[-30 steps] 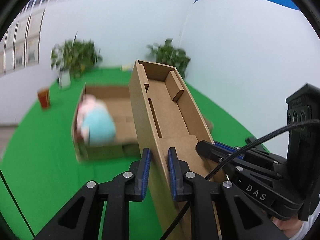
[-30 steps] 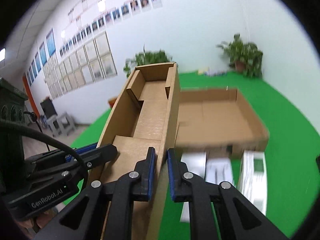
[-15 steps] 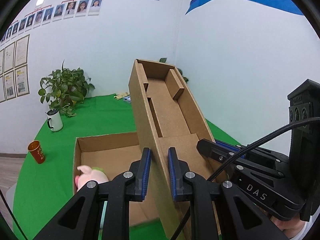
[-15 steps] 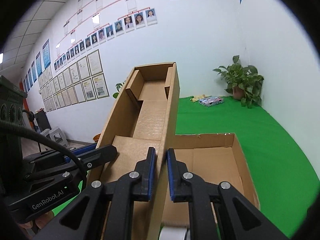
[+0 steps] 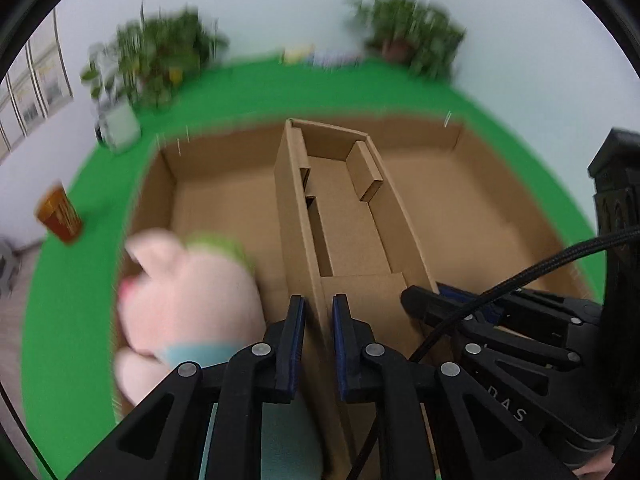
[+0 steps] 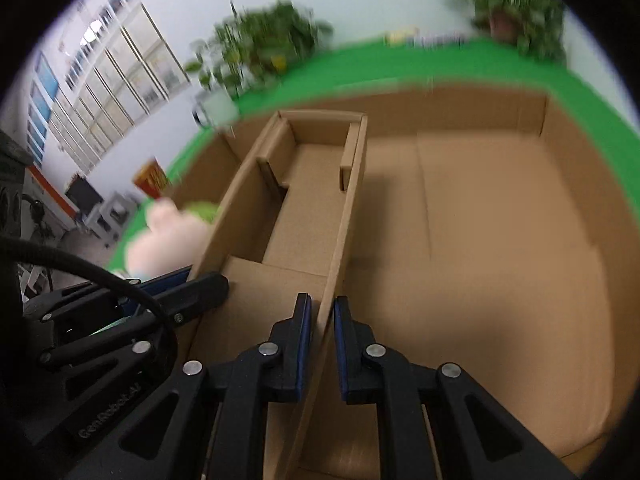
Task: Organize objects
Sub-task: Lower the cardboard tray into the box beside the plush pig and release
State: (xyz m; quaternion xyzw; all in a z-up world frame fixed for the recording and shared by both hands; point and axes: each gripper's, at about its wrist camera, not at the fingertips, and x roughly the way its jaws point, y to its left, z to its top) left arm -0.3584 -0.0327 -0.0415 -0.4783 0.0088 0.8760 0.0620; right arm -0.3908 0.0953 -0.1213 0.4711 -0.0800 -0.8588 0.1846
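Both tools pinch the same narrow cardboard tray (image 5: 348,236): the left tool (image 5: 318,340) clamps the tray's left wall at the near end, and the right tool (image 6: 320,340) clamps its right wall, jaws drawn narrow on the card with only the wall's thickness between the blue pads. The tray runs from the tools toward 12 o'clock, its open top showing folded inner flaps, and it sits within the outline of a large open cardboard box (image 6: 480,220) on the green worktop (image 5: 80,280). In the left wrist view a pink plush pig (image 5: 188,300) lies in the big box at 9 o'clock of the tray, just beside its wall. Outside the box, at 10 o'clock, an orange cup (image 5: 59,216) stands on the green, with blurred potted plants (image 5: 160,56) along the far wall.
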